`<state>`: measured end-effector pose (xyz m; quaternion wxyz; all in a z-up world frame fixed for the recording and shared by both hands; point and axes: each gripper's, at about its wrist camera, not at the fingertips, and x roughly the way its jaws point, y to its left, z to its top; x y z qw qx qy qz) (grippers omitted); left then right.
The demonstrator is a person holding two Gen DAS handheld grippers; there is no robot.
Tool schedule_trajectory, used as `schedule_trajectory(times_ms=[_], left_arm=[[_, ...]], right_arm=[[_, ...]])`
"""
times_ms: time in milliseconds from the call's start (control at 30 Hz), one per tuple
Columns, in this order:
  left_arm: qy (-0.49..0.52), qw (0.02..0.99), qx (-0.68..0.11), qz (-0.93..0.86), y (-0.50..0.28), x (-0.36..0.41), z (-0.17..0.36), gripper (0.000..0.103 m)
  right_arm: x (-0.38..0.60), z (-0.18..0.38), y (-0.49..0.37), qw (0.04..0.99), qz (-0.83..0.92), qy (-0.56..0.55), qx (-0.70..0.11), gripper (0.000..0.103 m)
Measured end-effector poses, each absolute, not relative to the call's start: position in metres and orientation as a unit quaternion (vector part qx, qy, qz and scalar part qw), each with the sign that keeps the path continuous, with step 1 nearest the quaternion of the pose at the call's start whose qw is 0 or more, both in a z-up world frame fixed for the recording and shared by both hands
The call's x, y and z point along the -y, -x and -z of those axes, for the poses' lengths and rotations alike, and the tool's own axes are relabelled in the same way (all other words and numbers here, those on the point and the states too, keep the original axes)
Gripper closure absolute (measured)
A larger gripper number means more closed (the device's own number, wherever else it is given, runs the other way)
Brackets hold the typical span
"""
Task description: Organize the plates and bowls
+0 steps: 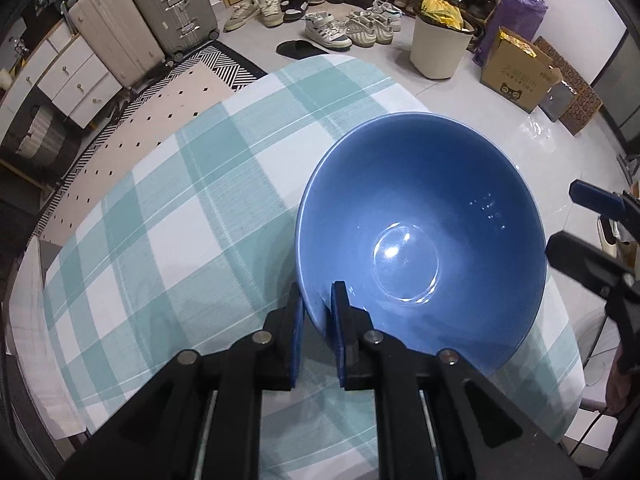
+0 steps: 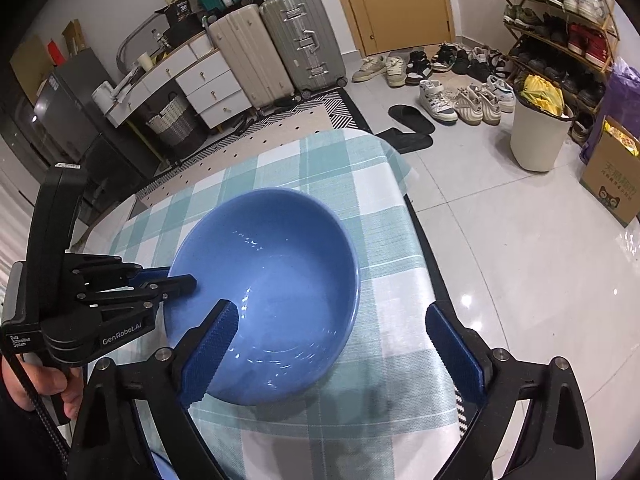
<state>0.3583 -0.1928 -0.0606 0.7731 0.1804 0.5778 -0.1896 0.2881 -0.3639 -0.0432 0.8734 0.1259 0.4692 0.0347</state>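
Left gripper clenched on blue bowl rim; right gripper released. Advise keeping bowl level during transfer.

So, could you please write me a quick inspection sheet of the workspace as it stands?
Surface: table under a teal-and-white checked cloth.
Job's things: one blue bowl, empty, tilted; no plates seen.
Clutter: nothing seen on the cloth.
Grippers: left tool shut on the bowl's near rim; right tool open, holding nothing.
Cables: a black cord by the hand holding the left tool.
Surroundings: suitcases, shoes, white bin, cardboard box.
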Motion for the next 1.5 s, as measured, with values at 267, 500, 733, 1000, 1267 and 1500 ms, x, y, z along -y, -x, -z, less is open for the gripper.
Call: schedule_trajectory(times_ms=[267,500,733,1000,1267,1500], left_arm=[[-0.173,0.774,-0.584,0.171,-0.351,0.161,0.064,0.091],[-0.167,0.779,-0.582,0.164,-0.339,0.139,0.061,0.091],[-0.16,0.779,-0.584,0.163,-0.33,0.127,0.062,0.09],[-0.152,0.775,-0.594,0.155,-0.328,0.107,0.067,0.089],[-0.145,0.776,-0.594,0.158,-0.323,0.102,0.065,0.088],[-0.137,0.776,-0.594,0.162,-0.321,0.098,0.066,0.088]], right_arm=[[0.338,0.047,-0.292,0.864,-0.051,-0.103,-0.49,0.006],[0.315,0.053,-0.302,0.853,-0.059,-0.075,-0.514,0.006],[0.29,0.068,-0.313,0.83,-0.081,-0.034,-0.551,0.016],[0.277,0.068,-0.321,0.821,-0.096,-0.032,-0.562,0.023],[0.256,0.078,-0.324,0.808,-0.108,-0.004,-0.58,0.034],[0.258,0.087,-0.324,0.797,-0.11,-0.018,-0.594,0.066]])
